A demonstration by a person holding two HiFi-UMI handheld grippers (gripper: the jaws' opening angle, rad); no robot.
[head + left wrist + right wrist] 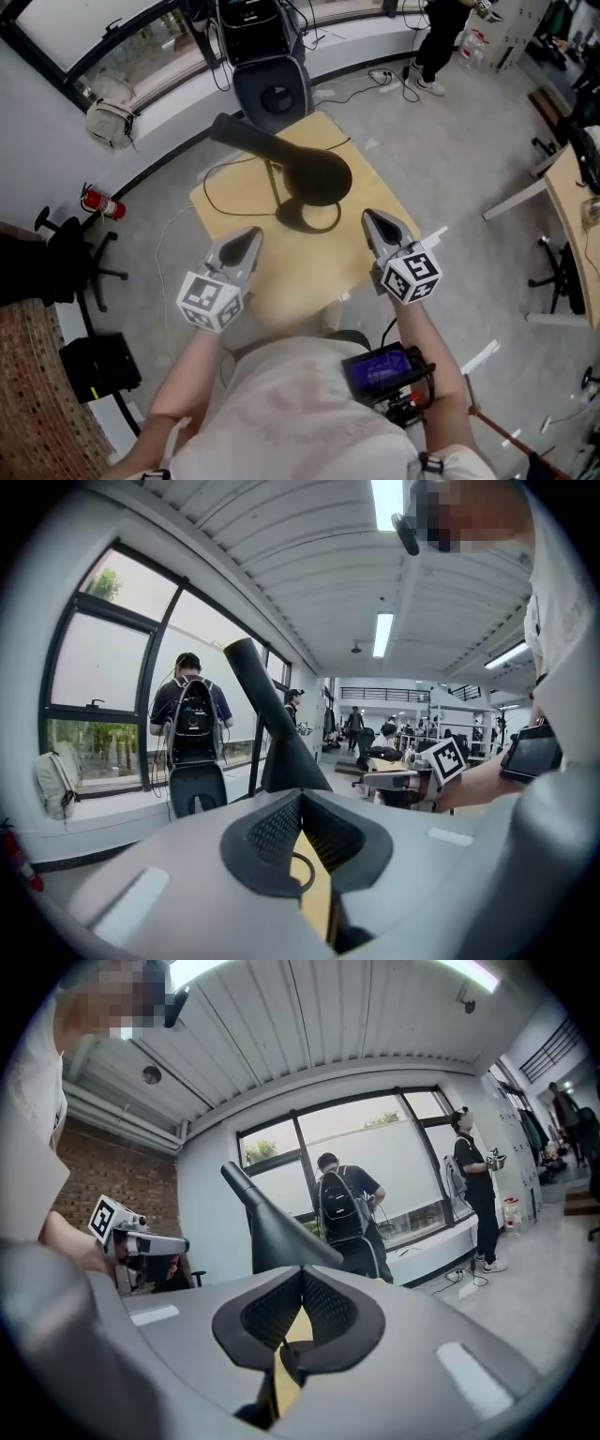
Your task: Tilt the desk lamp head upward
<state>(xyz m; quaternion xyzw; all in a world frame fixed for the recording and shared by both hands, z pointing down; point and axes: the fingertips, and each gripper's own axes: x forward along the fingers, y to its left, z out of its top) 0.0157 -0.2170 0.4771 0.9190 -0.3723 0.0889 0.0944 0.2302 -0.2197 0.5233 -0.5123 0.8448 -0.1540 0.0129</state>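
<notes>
Found the desk lamp [281,155] on the small wooden table [281,286], toward its far half, with the black arm slanting from upper left down to the lamp head [321,175]. Saw the head's dome turned downward over a dark round patch, probably the base, though hard to tell from shadow in the head view. Traced a thin black cable [211,192] looping across the table's left part.

Placed the left gripper [254,232] over the table's near left and the right gripper [369,217] over its near right, both aimed toward the lamp and apart from it, one on either side. Read both pairs of jaws as pressed together with nothing caught between them; glimpsed only the yellow tabletop below the closed pads in each gripper view. Made out the lamp head rising just beyond the jaws in both gripper views.

Spotted a red fire extinguisher [101,203] on the floor at left and a standing person [439,42] far off at upper right.
</notes>
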